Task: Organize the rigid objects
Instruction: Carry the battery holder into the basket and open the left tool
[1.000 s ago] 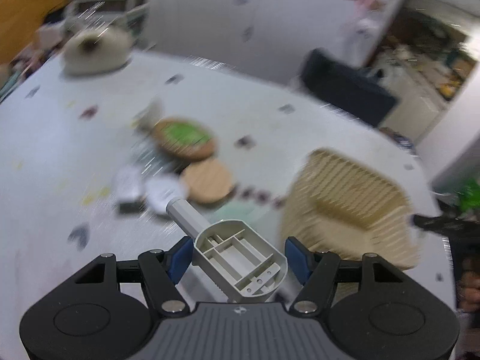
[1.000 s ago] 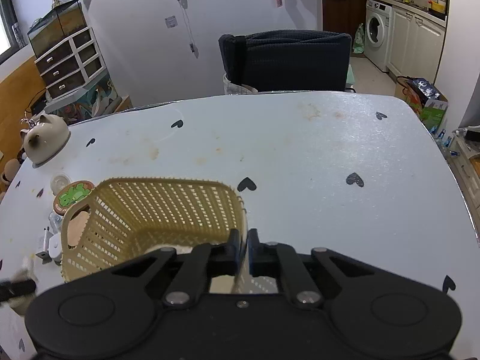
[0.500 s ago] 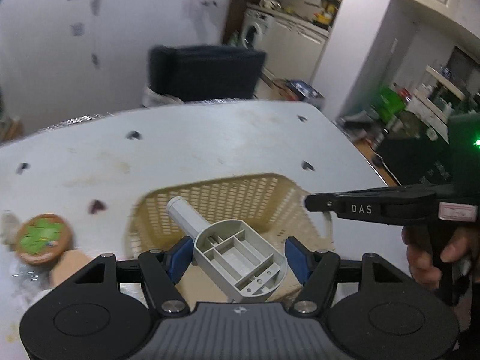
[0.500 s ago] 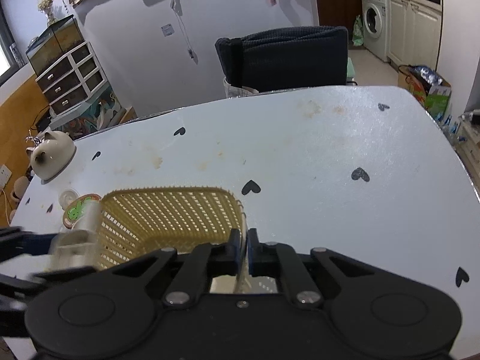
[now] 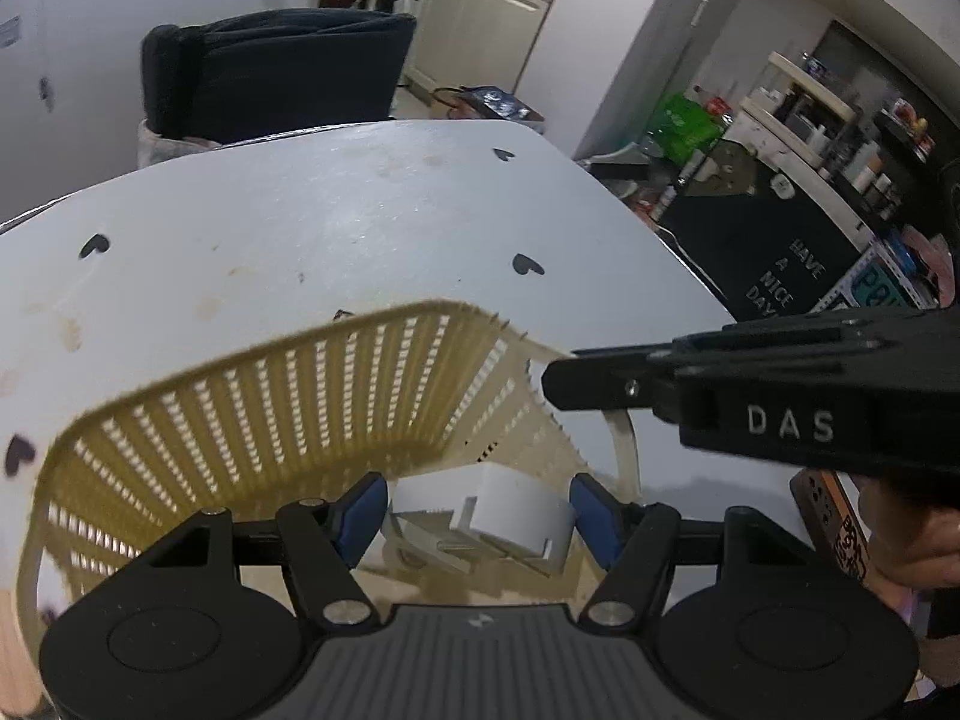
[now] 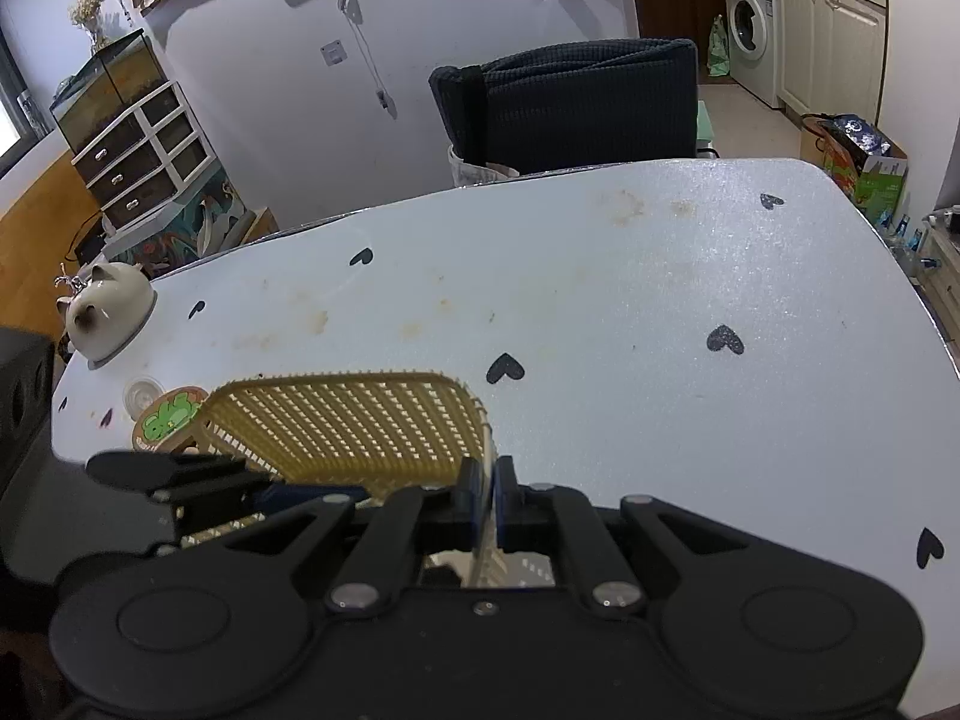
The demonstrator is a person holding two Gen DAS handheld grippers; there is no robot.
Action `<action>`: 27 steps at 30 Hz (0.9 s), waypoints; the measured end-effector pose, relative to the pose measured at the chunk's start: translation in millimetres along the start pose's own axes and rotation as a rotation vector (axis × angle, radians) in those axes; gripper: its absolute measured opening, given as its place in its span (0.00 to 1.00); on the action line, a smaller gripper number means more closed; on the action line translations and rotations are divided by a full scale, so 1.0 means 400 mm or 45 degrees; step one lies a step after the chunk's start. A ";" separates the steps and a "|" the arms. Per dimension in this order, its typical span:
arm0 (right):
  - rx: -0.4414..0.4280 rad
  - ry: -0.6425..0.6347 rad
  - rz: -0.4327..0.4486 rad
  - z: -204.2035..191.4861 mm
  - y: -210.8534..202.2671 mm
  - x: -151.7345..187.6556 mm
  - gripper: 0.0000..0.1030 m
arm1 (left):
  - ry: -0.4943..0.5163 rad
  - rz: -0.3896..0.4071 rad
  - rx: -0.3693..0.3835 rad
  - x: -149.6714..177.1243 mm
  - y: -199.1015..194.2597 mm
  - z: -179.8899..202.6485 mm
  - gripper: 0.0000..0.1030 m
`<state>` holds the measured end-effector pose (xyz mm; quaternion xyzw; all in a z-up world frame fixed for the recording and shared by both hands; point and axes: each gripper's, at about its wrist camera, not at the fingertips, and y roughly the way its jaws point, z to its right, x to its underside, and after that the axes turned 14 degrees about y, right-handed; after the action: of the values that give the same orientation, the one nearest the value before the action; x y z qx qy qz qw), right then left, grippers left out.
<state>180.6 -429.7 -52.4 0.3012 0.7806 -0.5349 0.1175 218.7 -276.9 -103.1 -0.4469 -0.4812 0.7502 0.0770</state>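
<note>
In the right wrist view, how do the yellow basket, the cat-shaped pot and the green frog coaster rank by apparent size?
1. yellow basket, clearly largest, though it is also nearest the camera.
2. cat-shaped pot, farther back at the table's left edge.
3. green frog coaster, smallest, but partly hidden behind the basket, so its rank against the pot is uncertain.

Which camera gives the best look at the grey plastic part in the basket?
The left wrist view: the grey plastic part lies in the woven yellow plastic basket, between the spread fingers of the left claw. In the right wrist view the claws and basket wall hide it.
</note>
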 end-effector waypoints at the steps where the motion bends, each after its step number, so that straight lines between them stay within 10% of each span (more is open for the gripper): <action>1: 0.000 0.004 -0.001 0.000 0.000 0.000 0.05 | 0.005 -0.005 0.006 -0.003 0.003 -0.002 0.65; 9: -0.004 0.023 -0.004 0.004 0.002 -0.003 0.05 | -0.026 -0.027 -0.024 -0.005 0.014 -0.004 0.80; 27: 0.009 0.006 -0.010 -0.003 0.002 -0.002 0.05 | -0.234 -0.010 -0.044 0.068 -0.089 -0.020 0.80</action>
<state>182.1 -428.9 -52.3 0.2998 0.7802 -0.5373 0.1124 197.6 -238.4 -92.2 -0.3756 -0.5009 0.7792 0.0275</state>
